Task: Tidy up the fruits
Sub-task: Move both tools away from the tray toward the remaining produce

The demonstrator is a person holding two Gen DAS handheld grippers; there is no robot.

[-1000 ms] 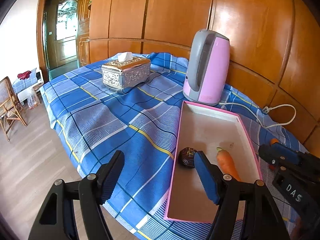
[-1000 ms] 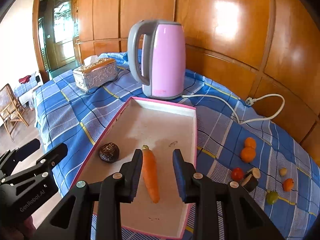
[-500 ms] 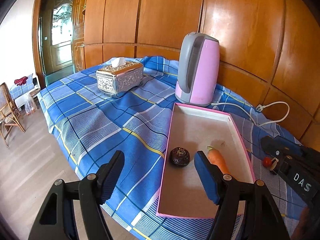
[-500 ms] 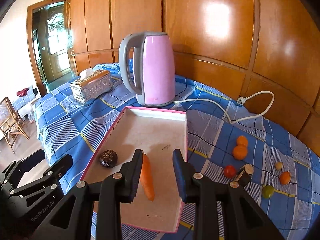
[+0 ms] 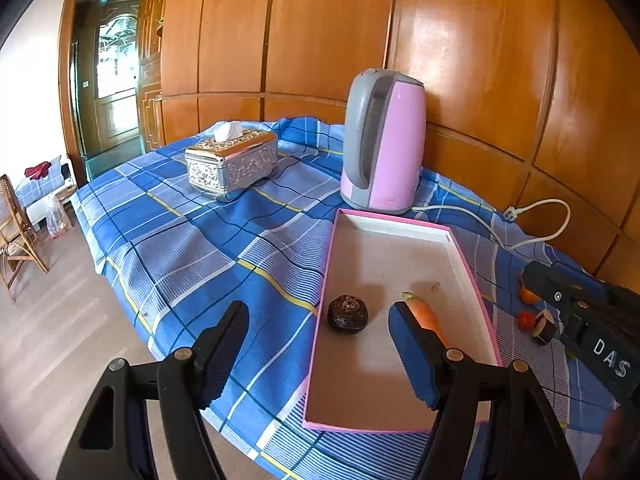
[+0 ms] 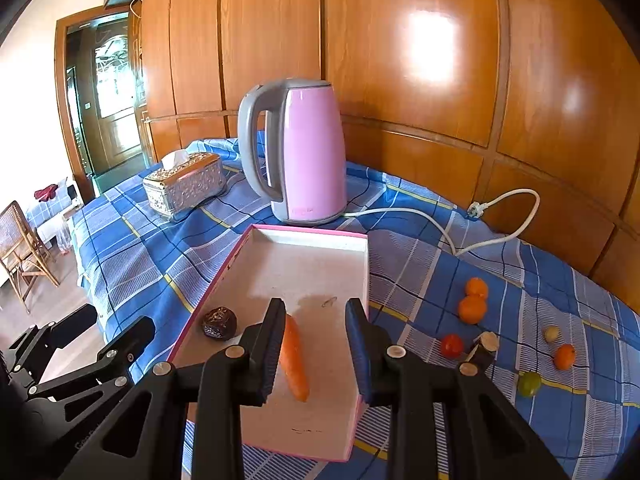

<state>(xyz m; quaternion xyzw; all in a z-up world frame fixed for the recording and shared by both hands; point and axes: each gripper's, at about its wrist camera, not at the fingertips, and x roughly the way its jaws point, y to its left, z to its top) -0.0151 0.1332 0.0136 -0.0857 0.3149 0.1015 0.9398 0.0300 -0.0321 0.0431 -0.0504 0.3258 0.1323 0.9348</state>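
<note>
Spread over the whole surface: a blue checked woven cloth (image 5: 200, 248) with yellow and white lines, backed by glossy orange-brown wood panelling.

On the cloth, a long shallow rectangular tray (image 5: 460, 248) with a pink outer rim, white walls and a matt, faintly stained pale floor. Inside it, two things only, both at the near end and apart from each other: a smooth tapered orange carrot (image 6: 294, 360) with a small green stub, lying lengthwise, and to its left a dark brown, wrinkled, roundish fruit (image 5: 347, 314) close to the left wall.

Loose on the cloth to the right of the tray, well apart from it:
- two round oranges (image 6: 472, 309) touching
- a small shiny red tomato (image 6: 451, 345) just beside a dark cut piece with a pale face (image 6: 484, 346)
- a pale little nub (image 6: 551, 334), a small orange fruit (image 6: 564, 356) and a green round fruit (image 6: 529, 383)

Behind the tray, upright: a smooth pink plastic kettle (image 5: 384, 144) with a grey handle and base, trailing a white cord (image 6: 500, 236). Further left, an embossed silver metal tissue box (image 5: 232, 162) with a white tissue poking out.

Left gripper (image 5: 318, 316): blue-padded fingers spread wide, gripping nothing, over the tray's near left edge. Right gripper (image 6: 316, 306): fingers drawn in to a narrow gap, closed on nothing, above the carrot.
</note>
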